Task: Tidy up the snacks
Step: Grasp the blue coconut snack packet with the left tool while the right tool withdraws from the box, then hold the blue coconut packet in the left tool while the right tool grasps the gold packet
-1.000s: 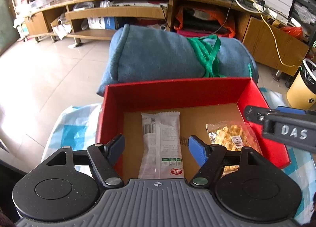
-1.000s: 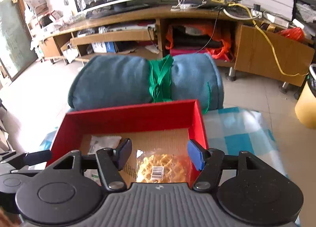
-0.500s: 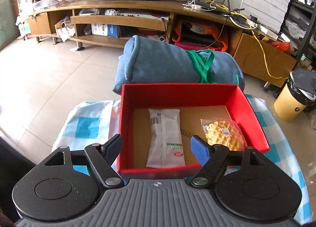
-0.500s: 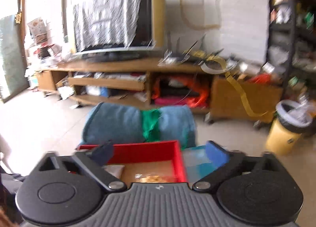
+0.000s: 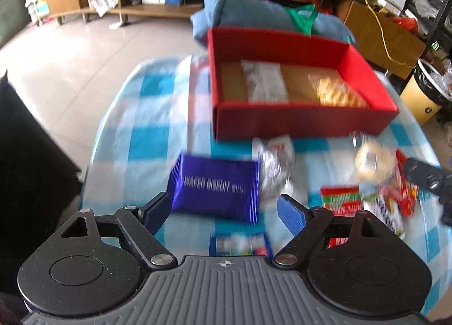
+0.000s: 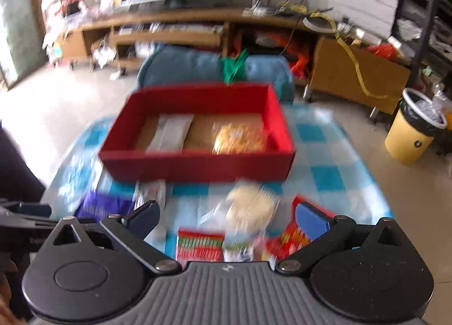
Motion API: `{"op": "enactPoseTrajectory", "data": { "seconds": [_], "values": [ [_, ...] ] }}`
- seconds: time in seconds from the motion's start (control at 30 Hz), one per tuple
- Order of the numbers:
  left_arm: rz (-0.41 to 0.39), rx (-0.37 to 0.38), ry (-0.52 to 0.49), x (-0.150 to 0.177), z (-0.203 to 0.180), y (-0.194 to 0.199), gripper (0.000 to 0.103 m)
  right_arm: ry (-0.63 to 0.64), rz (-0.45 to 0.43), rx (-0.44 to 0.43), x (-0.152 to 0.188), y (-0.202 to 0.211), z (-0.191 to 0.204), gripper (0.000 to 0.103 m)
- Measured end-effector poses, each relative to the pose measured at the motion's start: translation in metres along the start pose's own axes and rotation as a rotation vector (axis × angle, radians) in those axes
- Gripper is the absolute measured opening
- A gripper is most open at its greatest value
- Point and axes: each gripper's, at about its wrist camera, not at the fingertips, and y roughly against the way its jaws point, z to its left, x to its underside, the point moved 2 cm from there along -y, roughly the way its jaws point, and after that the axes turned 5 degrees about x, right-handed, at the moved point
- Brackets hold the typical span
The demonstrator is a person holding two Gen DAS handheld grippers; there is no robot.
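Note:
A red box [image 5: 299,123] [image 6: 197,165] on the blue checked cloth holds a white snack packet [image 5: 265,85] [image 6: 171,134] and a clear bag of yellow waffles [image 5: 334,92] [image 6: 240,137]. In front of it lie loose snacks: a purple wafer biscuit pack [image 5: 216,188] [image 6: 104,206], a silver packet [image 5: 272,167], a round pale biscuit pack [image 5: 374,159] [image 6: 250,207] and red packets [image 5: 340,202] [image 6: 199,246]. My left gripper [image 5: 226,212] is open and empty, just above the purple pack. My right gripper [image 6: 227,216] is open and empty, above the pale pack.
A rolled blue blanket [image 5: 254,14] with a green strap lies behind the box. A wooden TV bench [image 6: 175,34] runs along the back. A yellow bin [image 6: 414,133] stands on the floor at the right. The table's edges drop to tiled floor.
Both grippers have pulled back from the box towards the near side of the table. The loose snacks in front of the box have come into view. The box contents are unchanged.

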Motion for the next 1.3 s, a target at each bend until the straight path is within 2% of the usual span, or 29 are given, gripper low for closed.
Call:
{"op": "enactPoseTrajectory", "data": {
  "seconds": [0.1, 0.2, 0.33, 0.47, 0.83, 1.1, 1.2, 1.3],
  "values": [
    [0.044, 0.019, 0.023, 0.015, 0.004, -0.003, 0.087, 0.026, 0.057, -0.022, 0.015, -0.009, 0.004, 0.095],
    [0.071, 0.018, 0.016, 0.025, 0.0, -0.007, 0.087, 0.04, 0.084, -0.005, 0.025, -0.012, 0.007, 0.093],
    [0.111, 0.012, -0.019, 0.038, -0.01, -0.016, 0.087, 0.014, 0.085, -0.036, 0.023, -0.01, 0.001, 0.092],
    [0.173, 0.019, 0.008, 0.047, -0.008, -0.03, 0.087, 0.042, 0.09, -0.047, 0.026, -0.012, 0.007, 0.092],
    [0.219, -0.034, 0.021, 0.054, -0.01, -0.05, 0.086, 0.072, 0.098, -0.107, 0.029, -0.008, 0.014, 0.091],
    [0.211, -0.047, -0.006, 0.055, -0.017, -0.054, 0.087, 0.077, 0.1, -0.111, 0.032, -0.007, 0.013, 0.091],
    [0.202, -0.036, -0.015, 0.054, -0.02, -0.051, 0.077, 0.083, 0.106, -0.116, 0.034, -0.007, 0.013, 0.091],
    [0.207, -0.033, -0.031, 0.054, -0.019, -0.048, 0.075, 0.104, 0.114, -0.125, 0.037, -0.006, 0.016, 0.091]
  ]
}}
